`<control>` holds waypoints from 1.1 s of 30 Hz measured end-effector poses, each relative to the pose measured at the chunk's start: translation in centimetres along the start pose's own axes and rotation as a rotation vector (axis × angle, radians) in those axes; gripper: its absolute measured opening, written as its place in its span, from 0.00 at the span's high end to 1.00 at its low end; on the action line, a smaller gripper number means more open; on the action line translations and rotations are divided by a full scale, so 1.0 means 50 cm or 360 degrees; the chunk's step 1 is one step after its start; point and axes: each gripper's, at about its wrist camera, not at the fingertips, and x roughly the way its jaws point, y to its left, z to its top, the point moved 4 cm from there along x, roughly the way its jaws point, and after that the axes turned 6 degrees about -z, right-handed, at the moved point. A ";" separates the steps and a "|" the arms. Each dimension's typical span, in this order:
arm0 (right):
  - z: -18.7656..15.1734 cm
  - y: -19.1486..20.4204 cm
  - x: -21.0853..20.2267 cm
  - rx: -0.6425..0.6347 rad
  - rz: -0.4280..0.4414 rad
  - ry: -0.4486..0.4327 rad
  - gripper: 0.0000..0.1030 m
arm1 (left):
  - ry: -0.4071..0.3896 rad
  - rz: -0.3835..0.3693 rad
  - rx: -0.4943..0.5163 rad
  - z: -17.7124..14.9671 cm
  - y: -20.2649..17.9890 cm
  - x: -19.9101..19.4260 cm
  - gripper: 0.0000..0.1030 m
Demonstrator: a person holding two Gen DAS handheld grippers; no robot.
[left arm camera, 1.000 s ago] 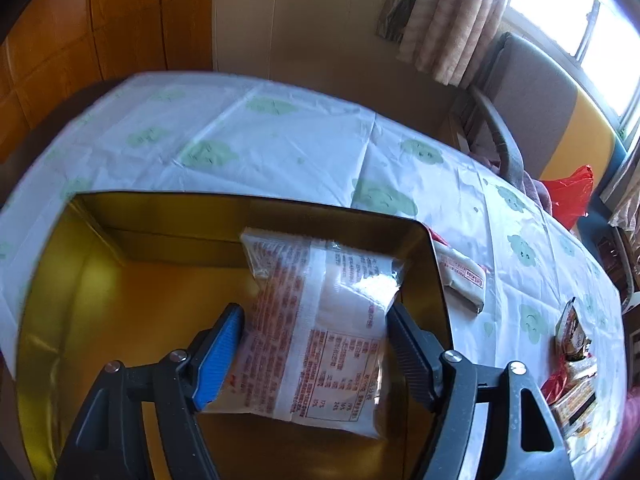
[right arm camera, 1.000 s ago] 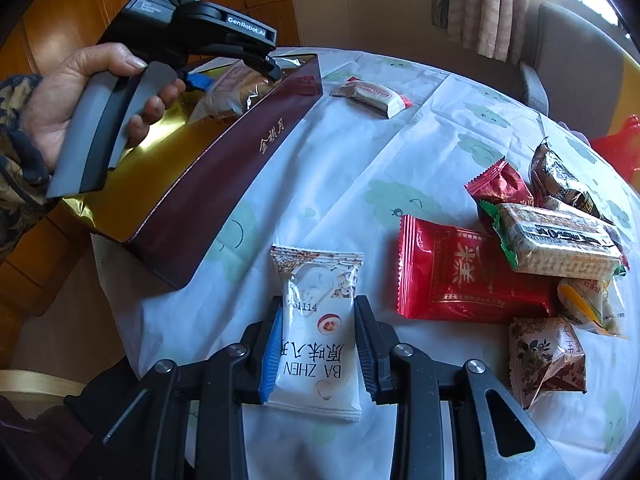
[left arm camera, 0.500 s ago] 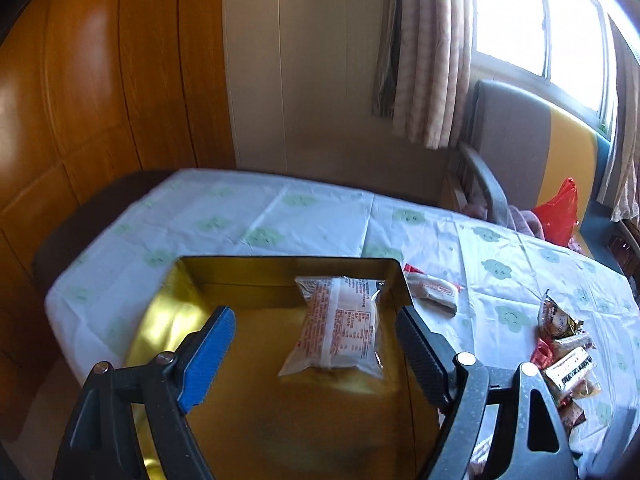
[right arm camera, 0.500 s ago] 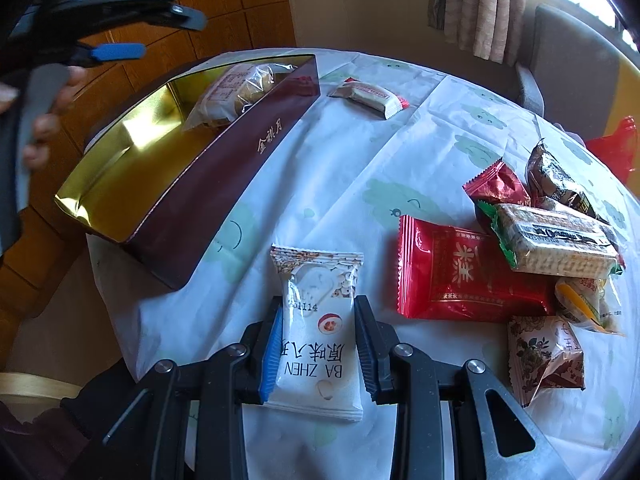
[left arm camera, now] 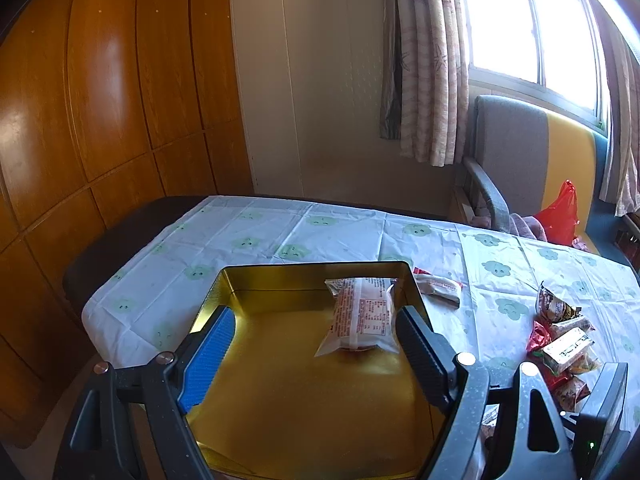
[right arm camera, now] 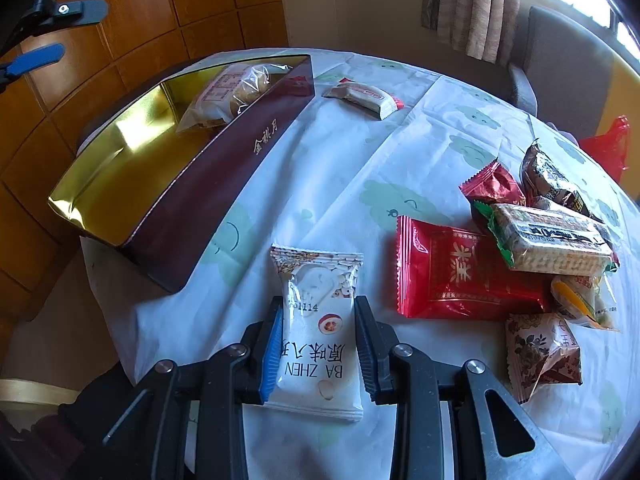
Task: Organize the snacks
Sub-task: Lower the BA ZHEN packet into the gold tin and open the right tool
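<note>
The fingers of the right gripper (right arm camera: 316, 344) are clamped on a white snack packet (right arm camera: 316, 332) that lies on the desk (right arm camera: 344, 152) near its front edge, one finger pressed against each long side of the wrapper. The fingers of the left gripper (left arm camera: 316, 344) stand wide apart with nothing between them, having just been opening; they hang above the gold-lined tin box (left arm camera: 280, 392), clear of the clear-wrapped pastry (left arm camera: 362, 320) that lies inside it against the far right corner. The box, dark red on the outside, sits at the left end of the desk on a pale cloth printed with green clouds. Just beyond the box's far corner lies a small wrapped bar (right arm camera: 362, 96). To the right of the held packet are a flat red packet (right arm camera: 452, 268) and, touching it, a heap of other wrapped snacks (right arm camera: 552, 240). Past the desk stand a grey armchair (left arm camera: 508, 148) with a red plastic bag (left arm camera: 560, 216) on it, and a curtained window (left arm camera: 520, 20).
</note>
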 end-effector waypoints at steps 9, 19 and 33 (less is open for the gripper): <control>0.003 -0.007 0.000 0.0050 0.0013 0.0016 0.68 | 0.0012 0.0009 0.0001 -0.014 0.010 -0.012 0.19; 0.042 -0.023 -0.034 0.0164 0.0079 -0.0044 0.69 | 0.0054 0.0012 -0.0016 -0.032 0.023 -0.002 0.19; 0.233 0.124 -0.052 0.0083 0.0358 -0.0161 0.68 | 0.0306 0.0004 -0.0396 -0.101 0.169 0.053 0.20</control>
